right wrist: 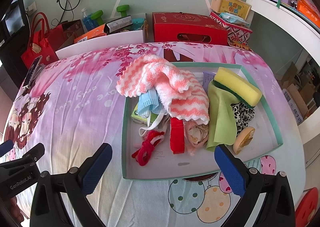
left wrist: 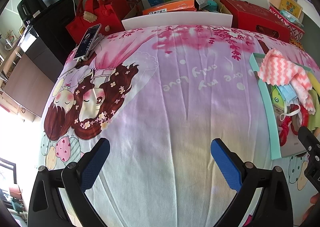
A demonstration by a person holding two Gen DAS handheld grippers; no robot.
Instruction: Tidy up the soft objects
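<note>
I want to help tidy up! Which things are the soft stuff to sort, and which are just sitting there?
For the job: pink-and-white towel, yellow sponge, green cloth, blue face mask, red fuzzy twist, all in the teal tray.

Just lying about: phone, red gift box, green dumbbells.

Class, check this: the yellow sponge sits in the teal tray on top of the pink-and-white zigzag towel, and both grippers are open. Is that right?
Not quite. In the right wrist view the yellow sponge lies on the green cloth, beside the pink-and-white zigzag towel, not on it. It is in the teal tray, and both the left gripper and right gripper are open.
</note>
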